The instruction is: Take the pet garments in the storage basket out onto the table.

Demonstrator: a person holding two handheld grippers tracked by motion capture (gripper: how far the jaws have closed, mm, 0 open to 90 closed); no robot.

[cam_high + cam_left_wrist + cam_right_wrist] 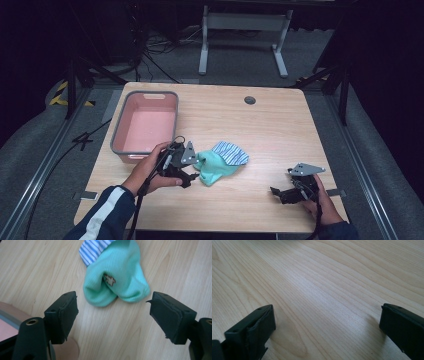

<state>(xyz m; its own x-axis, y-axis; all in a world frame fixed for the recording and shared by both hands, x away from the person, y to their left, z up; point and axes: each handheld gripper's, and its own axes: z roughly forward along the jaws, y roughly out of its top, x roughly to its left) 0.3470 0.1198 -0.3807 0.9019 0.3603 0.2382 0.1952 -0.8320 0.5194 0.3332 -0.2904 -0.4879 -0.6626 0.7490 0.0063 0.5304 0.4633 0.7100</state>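
Holding my left claw (192,176) low over the table (280,130), I have its jaws spread wide and gripping nothing. In the left gripper view the left claw (112,312) faces a mint-green sock (117,280), which lies flat on the wood at 12 o'clock from the jaws, its folded end sitting just ahead of the gap between them. A small brown-and-white mark shows in the crease of the sock. A blue-and-white striped sock (93,250) lies touching the green one at its far side, toward 11 o'clock, and runs off the top edge of that view.

From the high view the mint-green sock (215,170) sits near the middle of the table, just at 3 o'clock from my left hand (152,172), with the striped sock (231,152) overlapping it at about 1 o'clock. A pink basin (145,125) with a grey rim stands at 11 o'clock from my left hand, close beside it, near the table's left edge. A small dark round cap (250,100) is set into the wood toward the far edge.

My right claw (280,192) rests near the table's near right corner, well apart from the socks, held by my right hand (325,202). In the right gripper view the right claw (327,325) has its jaws released and wide apart over bare wood, holding nothing.
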